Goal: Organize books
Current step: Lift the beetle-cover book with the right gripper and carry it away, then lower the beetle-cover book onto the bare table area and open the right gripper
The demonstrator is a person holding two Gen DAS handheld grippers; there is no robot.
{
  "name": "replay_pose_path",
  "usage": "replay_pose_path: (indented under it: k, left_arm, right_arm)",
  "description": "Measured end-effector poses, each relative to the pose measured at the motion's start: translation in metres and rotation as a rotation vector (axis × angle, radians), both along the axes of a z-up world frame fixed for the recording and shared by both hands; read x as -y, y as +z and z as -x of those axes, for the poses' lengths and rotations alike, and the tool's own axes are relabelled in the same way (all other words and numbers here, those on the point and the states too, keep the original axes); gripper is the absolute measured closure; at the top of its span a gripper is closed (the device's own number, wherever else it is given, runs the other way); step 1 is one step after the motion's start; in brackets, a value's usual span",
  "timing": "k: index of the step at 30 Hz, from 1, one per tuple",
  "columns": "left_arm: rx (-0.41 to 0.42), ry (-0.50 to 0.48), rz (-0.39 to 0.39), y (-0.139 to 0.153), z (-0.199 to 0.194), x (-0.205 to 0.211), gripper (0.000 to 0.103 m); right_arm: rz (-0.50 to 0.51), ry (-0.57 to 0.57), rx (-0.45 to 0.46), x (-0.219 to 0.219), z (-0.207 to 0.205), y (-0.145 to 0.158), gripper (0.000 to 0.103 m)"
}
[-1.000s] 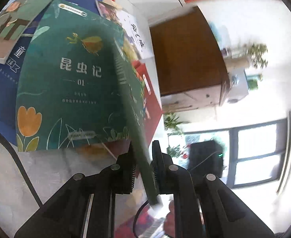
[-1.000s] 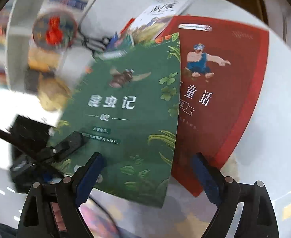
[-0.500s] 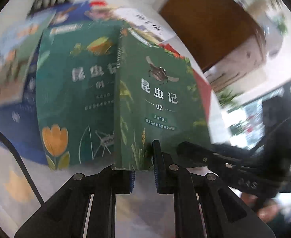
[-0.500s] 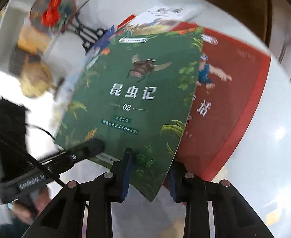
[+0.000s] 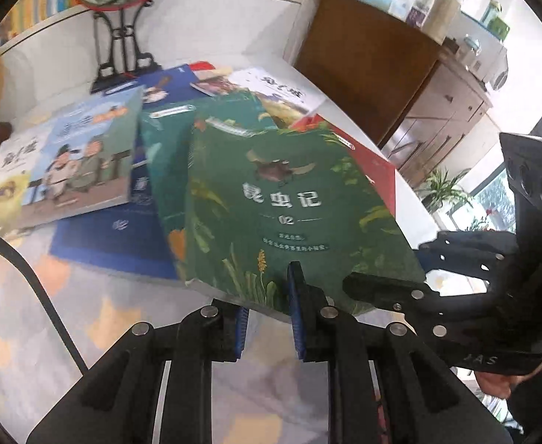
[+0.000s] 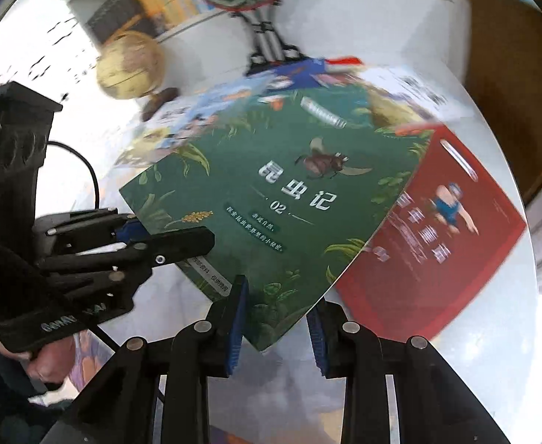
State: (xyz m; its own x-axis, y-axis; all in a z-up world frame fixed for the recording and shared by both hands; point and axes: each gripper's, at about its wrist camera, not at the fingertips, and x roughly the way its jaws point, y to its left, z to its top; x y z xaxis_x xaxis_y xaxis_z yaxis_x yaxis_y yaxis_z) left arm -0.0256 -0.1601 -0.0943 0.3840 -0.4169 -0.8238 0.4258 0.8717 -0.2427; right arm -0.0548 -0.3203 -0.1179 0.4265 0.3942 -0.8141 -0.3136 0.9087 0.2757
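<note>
Dark green paperback with beetle on cover, numbered 02 [image 5: 289, 203], lifted clear of round white table [image 6: 507, 318], held at near edge by both grippers. Left gripper [image 5: 267, 318] clamped on bottom edge; jaws just eased slightly, book still between pads. Right gripper [image 6: 276, 318] just closed on bottom corner. Left view alone shows second green book [image 5: 163, 155] beneath, light-blue illustrated book [image 5: 82, 162] and navy book [image 5: 111, 236] toward table's left side. Right view alone shows red book's [image 6: 437, 244] full cover at right edge, small tan globe [image 6: 130, 66] at far edge.

Green book [image 6: 271, 199], centre: smooth paper cover with a soft sheen. Red book [image 6: 437, 236], right: glossy cover. Table [image 6: 492, 333]: polished, reflective white. Cabinet [image 5: 363, 63], upper right: matt brown wood. Gripper fingers [image 5: 307, 318]: matt black plastic, ribbed blue pads.
</note>
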Motion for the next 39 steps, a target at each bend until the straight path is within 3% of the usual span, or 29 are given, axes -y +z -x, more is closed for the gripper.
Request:
replay_pose_path:
  k: [10,22,32,39]
  left_arm:
    - [0.052,0.173,0.059,0.033,0.021,-0.093,0.086]
    - [0.168,0.437,0.045,0.082,0.052,-0.268,0.087]
    - [0.177,0.617,0.041,0.063,0.074,-0.403,0.087]
    - [0.144,0.619,0.068,0.035,0.058,-0.45,0.087]
  right_arm:
    - [-0.007,0.207,0.07,-0.082,0.002,0.035,0.074]
    - [-0.03,0.456,0.163,-0.261,-0.003,0.081,0.074]
    - [-0.036,0.632,0.144,-0.423,-0.003,0.071,0.073]
    - [-0.029,0.619,0.114,-0.475,-0.012,0.049,0.073]
